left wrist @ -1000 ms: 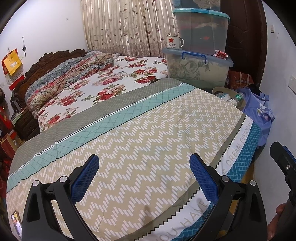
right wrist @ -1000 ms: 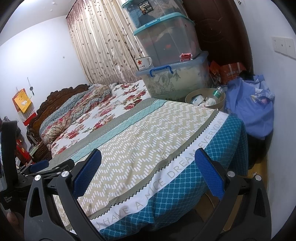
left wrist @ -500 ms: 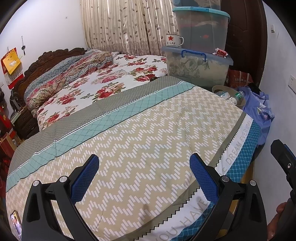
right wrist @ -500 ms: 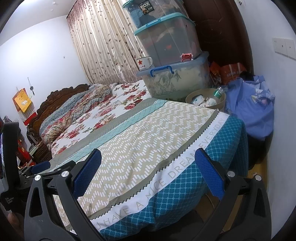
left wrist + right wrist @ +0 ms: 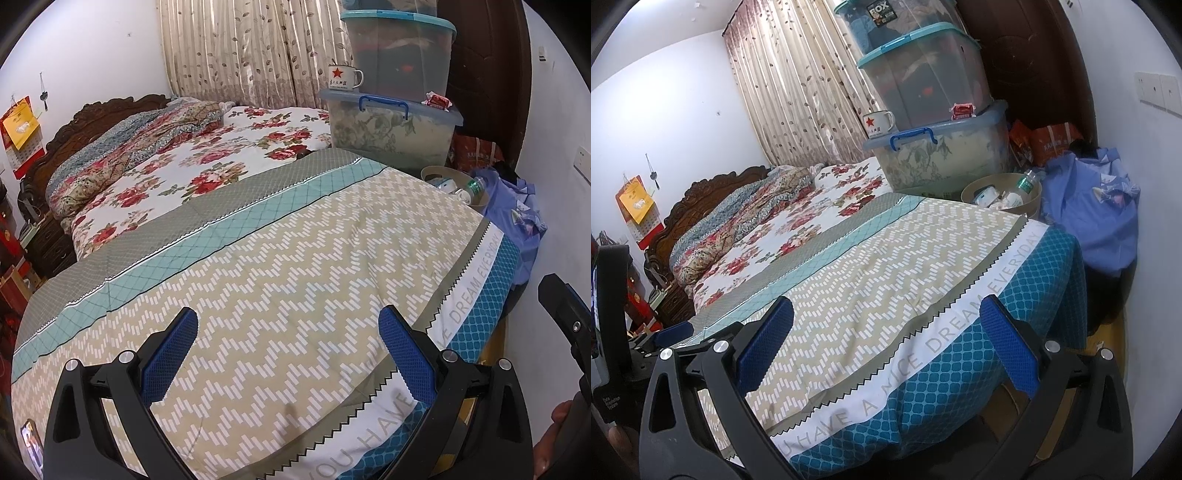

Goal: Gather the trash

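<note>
A round beige bin (image 5: 1030,197) stands on the floor at the far corner of the bed, holding a plastic bottle (image 5: 1027,181) and white scraps; it also shows in the left wrist view (image 5: 432,172). My left gripper (image 5: 288,328) is open and empty above the patterned quilt (image 5: 295,258). My right gripper (image 5: 886,321) is open and empty over the quilt's foot edge (image 5: 923,350). I see no loose trash on the bed. The right gripper's tip (image 5: 565,310) shows at the left view's right edge.
Stacked plastic storage boxes (image 5: 942,155) with a star mug (image 5: 877,122) and a red packet (image 5: 963,110) stand behind the bin. A blue cloth pile (image 5: 1093,218) lies by the right wall. A carved headboard (image 5: 74,125) is far left.
The left view has tilted slightly so the far boxes sit lower in frame. The right view is almost unchanged. Both grippers stay open and empty.
</note>
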